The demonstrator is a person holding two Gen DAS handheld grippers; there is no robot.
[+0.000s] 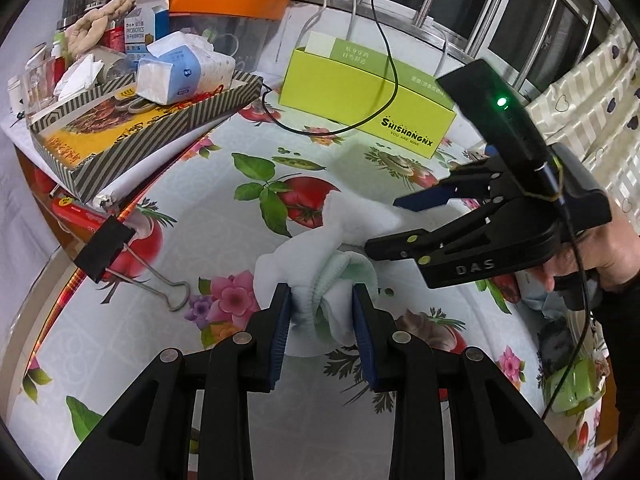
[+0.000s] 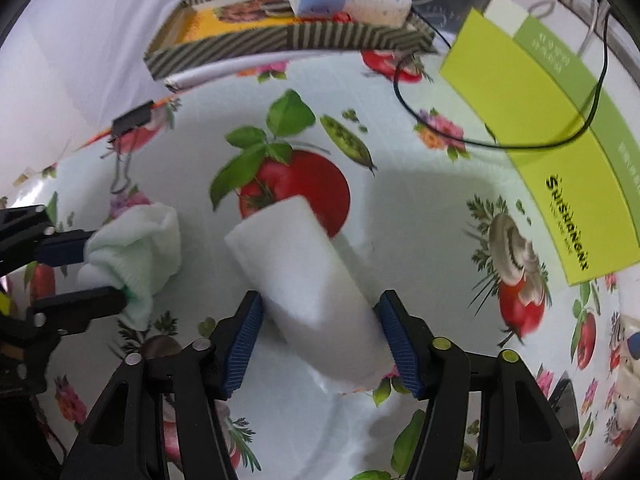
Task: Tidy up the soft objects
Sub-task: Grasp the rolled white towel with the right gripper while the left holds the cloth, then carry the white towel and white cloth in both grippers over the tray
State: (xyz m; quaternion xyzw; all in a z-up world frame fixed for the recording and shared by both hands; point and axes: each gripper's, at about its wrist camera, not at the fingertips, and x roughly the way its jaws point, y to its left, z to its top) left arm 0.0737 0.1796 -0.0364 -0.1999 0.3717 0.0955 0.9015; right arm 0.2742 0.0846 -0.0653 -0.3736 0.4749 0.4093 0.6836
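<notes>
left wrist view first: the left gripper (image 1: 322, 312) has its blue pads clamped on the bunched cuff end of a white sock (image 1: 316, 280) with a pale green cuff, low in the middle of the floral tablecloth (image 1: 160, 340); the sock's far end lies flat on the cloth, reaching toward the right; the right gripper (image 1: 384, 222) comes in from the right with a hand (image 1: 600, 256) behind it, its jaws apart over that far end, and from here i can't tell if the pads touch the fabric; a lime green box (image 1: 360, 96) sits at the far side with a black cable (image 1: 384, 80) draped over it; far left there's a striped box (image 1: 132, 132) with a tissue pack (image 1: 180, 72) on top, an orange-rimmed tub (image 1: 224, 0) behind that, and a black binder clip (image 1: 108, 252) on the left edge of the cloth.

right wrist view: the right gripper (image 2: 320, 332) points steeply down at the table and the flat white part of the sock (image 2: 304, 264) runs between its blue pads, over a printed tomato; there's a small gap on the left pad's side and the right pad sits just at the fabric's edge, so the jaws are apart, not squeezing it; the left gripper (image 2: 90, 268) shows at the left edge, pinching the greenish bunched end; lime green box on the right, striped box at the far top, tissue pack on it.
</notes>
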